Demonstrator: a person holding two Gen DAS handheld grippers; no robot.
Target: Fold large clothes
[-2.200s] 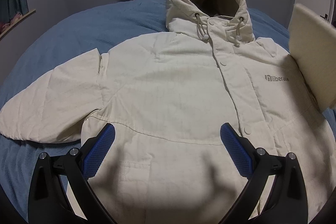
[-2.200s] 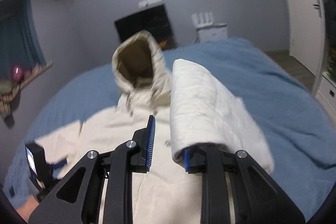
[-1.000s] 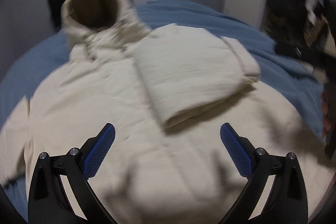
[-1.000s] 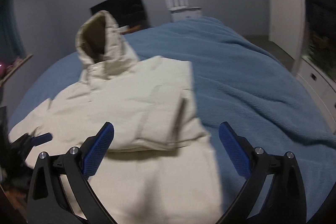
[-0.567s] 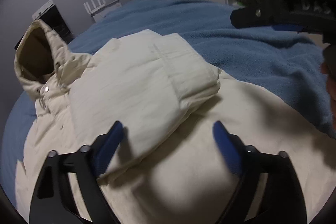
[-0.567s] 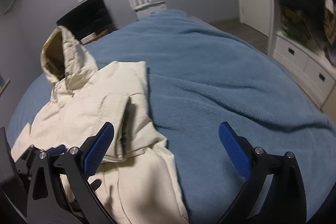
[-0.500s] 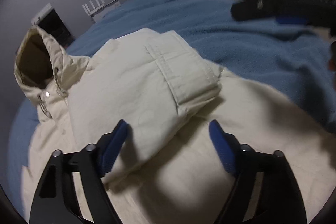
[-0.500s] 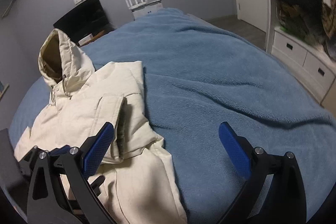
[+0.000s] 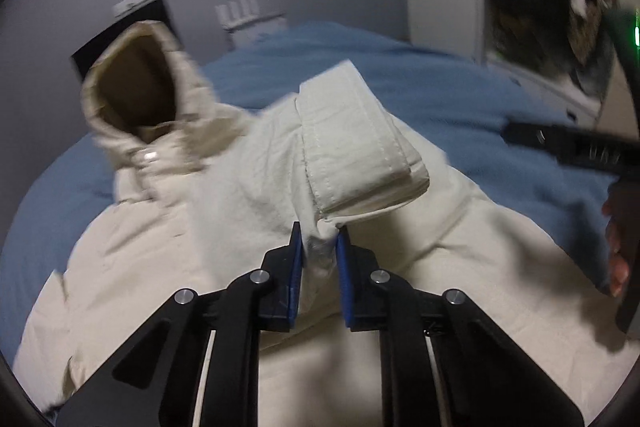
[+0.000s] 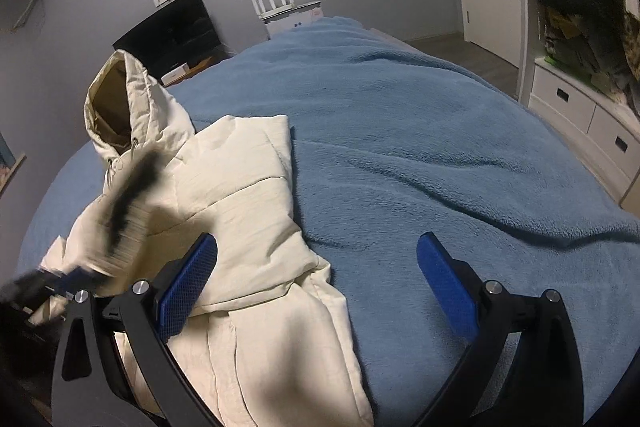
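Pinching the folded-over sleeve cuff (image 9: 360, 147), left gripper (image 9: 318, 243) has just clamped its jaws on the fabric | cream hooded jacket (image 10: 248, 211) lies flat on the blue bed (image 10: 440, 131) | right gripper (image 10: 316, 267) spread wide, nothing held, hovering over the jacket's edge

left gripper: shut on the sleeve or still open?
Shut on the sleeve. The left gripper has just been closing, and its blue pads pinch cream fabric just under the folded sleeve of the jacket.

Cream jacket (image 10: 248, 211) on blue bed (image 10: 420, 155)
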